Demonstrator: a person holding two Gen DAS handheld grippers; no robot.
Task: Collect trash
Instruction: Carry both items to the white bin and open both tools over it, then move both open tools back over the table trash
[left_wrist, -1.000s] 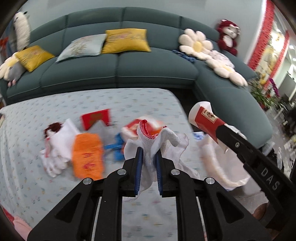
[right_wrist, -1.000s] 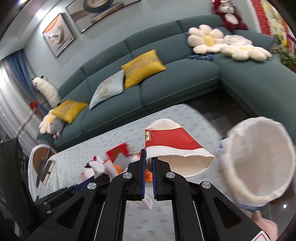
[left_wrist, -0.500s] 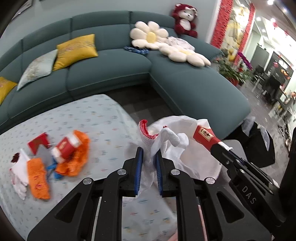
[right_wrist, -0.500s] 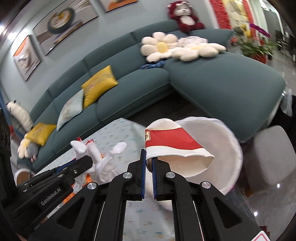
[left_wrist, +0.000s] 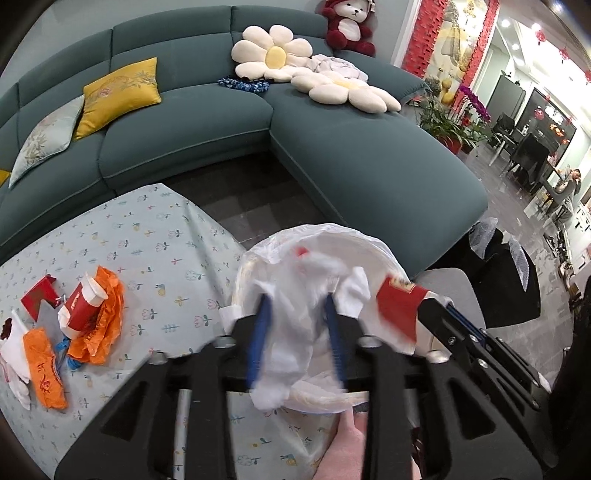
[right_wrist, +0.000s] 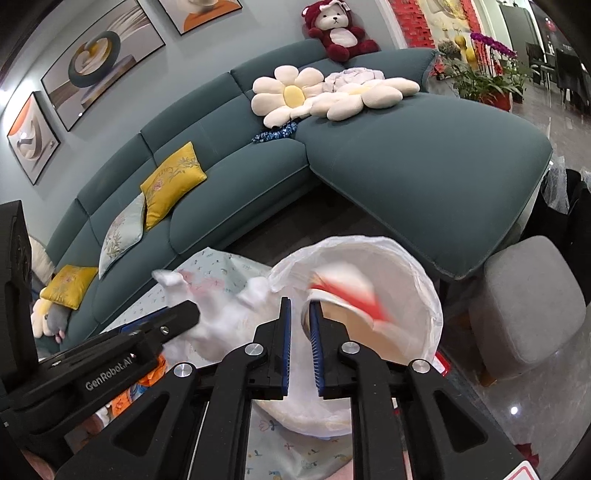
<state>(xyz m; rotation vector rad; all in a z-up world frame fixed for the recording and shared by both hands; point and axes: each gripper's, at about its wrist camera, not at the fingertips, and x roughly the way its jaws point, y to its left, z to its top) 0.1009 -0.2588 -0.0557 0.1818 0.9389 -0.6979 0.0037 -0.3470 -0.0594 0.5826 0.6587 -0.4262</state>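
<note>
Both grippers have just let go! The left gripper (left_wrist: 297, 332), clamped half a second ago, now has its fingers spread, and the white cloth glove (left_wrist: 295, 354) drops between them toward the white-lined round bin (left_wrist: 255, 258) just ahead. The right gripper (right_wrist: 300, 339) stands parted too; the red-and-white paper cup (right_wrist: 343, 291) tumbles off its fingertips into the liner. Two pieces binned, I'd say. Blur smears both items, and the bin's bottom stays hidden.

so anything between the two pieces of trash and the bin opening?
Nothing visible. The white glove and red-and-white paper cup sit directly over the bag-lined bin, both grippers' jaws parted, both blurred as if dropping in.
</note>
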